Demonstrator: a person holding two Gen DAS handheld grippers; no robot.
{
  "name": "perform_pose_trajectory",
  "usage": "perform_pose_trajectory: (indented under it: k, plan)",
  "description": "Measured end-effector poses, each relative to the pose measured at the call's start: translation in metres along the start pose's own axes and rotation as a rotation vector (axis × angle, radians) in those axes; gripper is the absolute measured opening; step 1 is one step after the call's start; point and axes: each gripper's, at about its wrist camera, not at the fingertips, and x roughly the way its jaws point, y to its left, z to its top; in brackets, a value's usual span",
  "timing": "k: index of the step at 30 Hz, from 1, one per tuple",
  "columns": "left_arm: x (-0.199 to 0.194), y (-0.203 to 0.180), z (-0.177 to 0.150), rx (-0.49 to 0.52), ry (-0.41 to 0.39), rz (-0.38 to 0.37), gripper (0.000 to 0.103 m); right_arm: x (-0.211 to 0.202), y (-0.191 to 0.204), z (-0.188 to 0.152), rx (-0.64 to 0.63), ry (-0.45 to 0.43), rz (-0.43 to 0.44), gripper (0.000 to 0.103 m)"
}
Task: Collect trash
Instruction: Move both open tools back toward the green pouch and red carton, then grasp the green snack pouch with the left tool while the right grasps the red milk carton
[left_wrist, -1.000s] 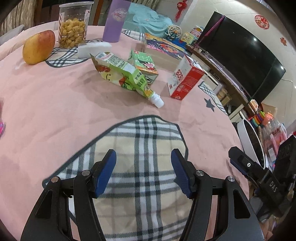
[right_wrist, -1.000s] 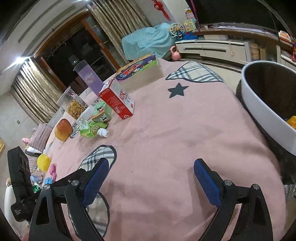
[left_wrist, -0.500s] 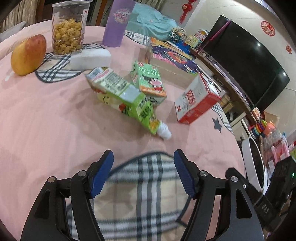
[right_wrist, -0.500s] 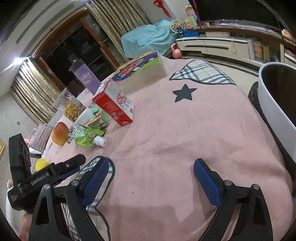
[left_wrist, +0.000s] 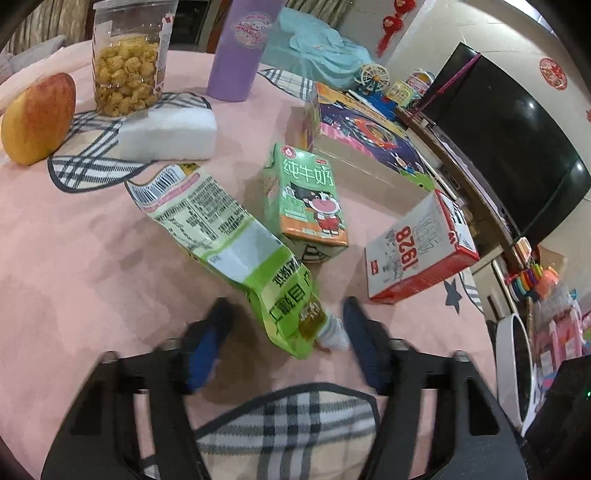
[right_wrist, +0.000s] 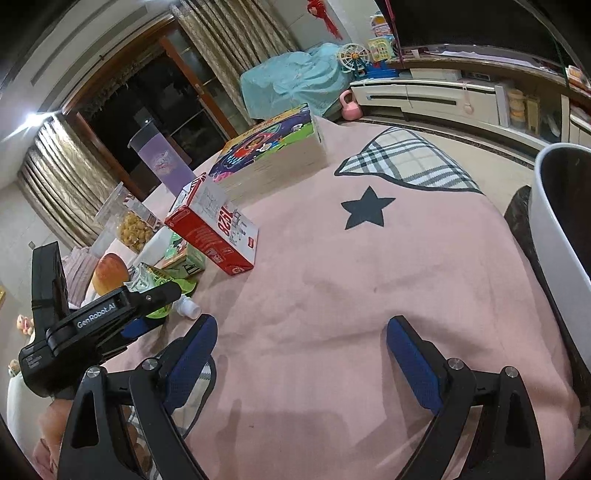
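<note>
While the left gripper (left_wrist: 286, 341) closes around the green pouch's (left_wrist: 236, 240) capped near end on the tabletop (left_wrist: 74, 258), not yet pinching, centre the pads above the cap (left_wrist: 334, 334). Right gripper (right_wrist: 301, 356) is released, empty.

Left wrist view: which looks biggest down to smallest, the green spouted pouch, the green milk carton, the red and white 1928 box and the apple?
1. green spouted pouch, though it lies nearest the camera
2. red and white 1928 box
3. green milk carton, close to the box, so unsure
4. apple

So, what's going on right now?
Left tongs closing around green pouch, not yet gripping. Right tongs open, empty. Milk carton close behind.
</note>
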Motion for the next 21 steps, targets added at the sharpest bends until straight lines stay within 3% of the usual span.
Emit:
perform_pose_trajectory:
  k: [2, 4, 5, 12, 21]
  plan:
    - [0.000, 0.002, 0.000, 0.005, 0.005, -0.049, 0.034, 0.001, 0.002, 0.002, -0.006, -0.001, 0.003, 0.094]
    - [-0.005, 0.004, -0.002, 0.012, 0.000, -0.060, 0.032, 0.003, 0.005, 0.002, -0.009, 0.002, 0.013, 0.094]
    - [-0.008, 0.005, -0.002, 0.015, -0.006, -0.068, 0.026, 0.005, 0.006, 0.003, -0.011, 0.002, 0.020, 0.094]
    - [-0.031, 0.024, -0.015, 0.042, 0.017, -0.114, 0.024, 0.016, 0.030, 0.004, -0.076, -0.001, 0.040, 0.094]
    - [-0.049, 0.053, -0.020, 0.134, 0.179, -0.199, 0.025, 0.040, 0.056, 0.016, -0.141, 0.005, 0.038, 0.094]
